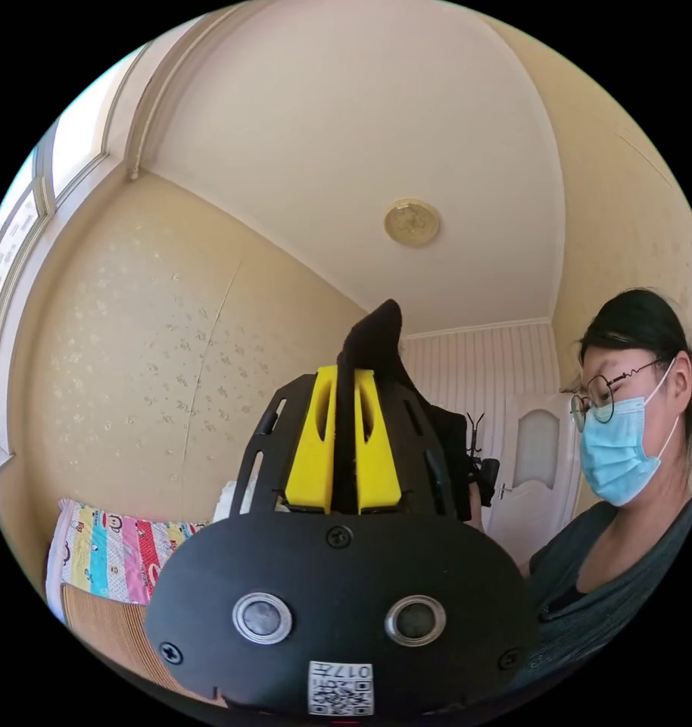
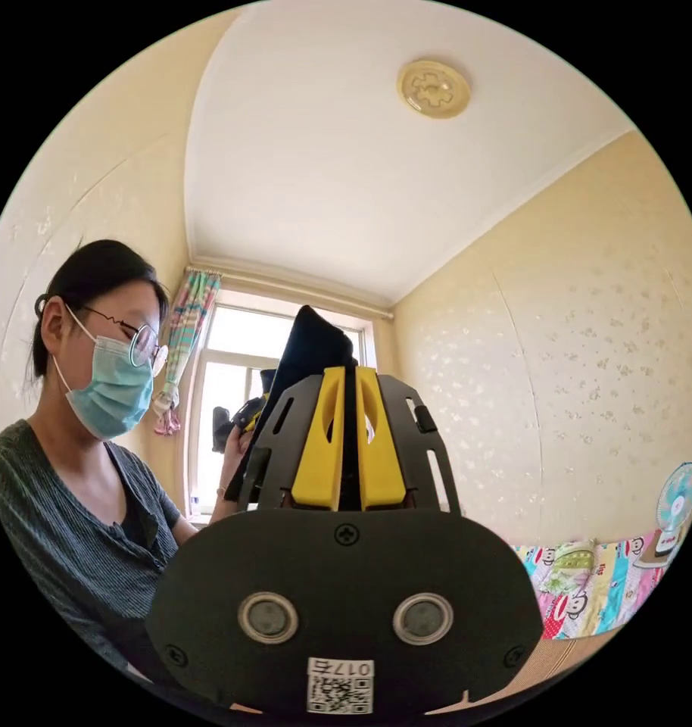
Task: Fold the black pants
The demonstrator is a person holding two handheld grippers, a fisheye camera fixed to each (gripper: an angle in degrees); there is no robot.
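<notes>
The black pants (image 1: 376, 337) are pinched between the left gripper (image 1: 344, 372) fingers (image 1: 316, 439) and between the right gripper (image 2: 344, 371) fingers (image 2: 322, 439), cloth bunched above the tips.

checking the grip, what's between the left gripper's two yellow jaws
A fold of the black pants, pinched in the left gripper and sticking out past its tips, in the left gripper view.

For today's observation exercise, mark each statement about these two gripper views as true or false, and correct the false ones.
1. The left gripper has its jaws closed on black pants. True.
2. The right gripper is open and holds nothing. False: its jaws pinch the black fabric.
3. Both cameras look up toward the ceiling light. True.
4. A window shows in the right gripper view. True.
5. The patterned bedding is plain white. False: it is multicoloured.
</notes>
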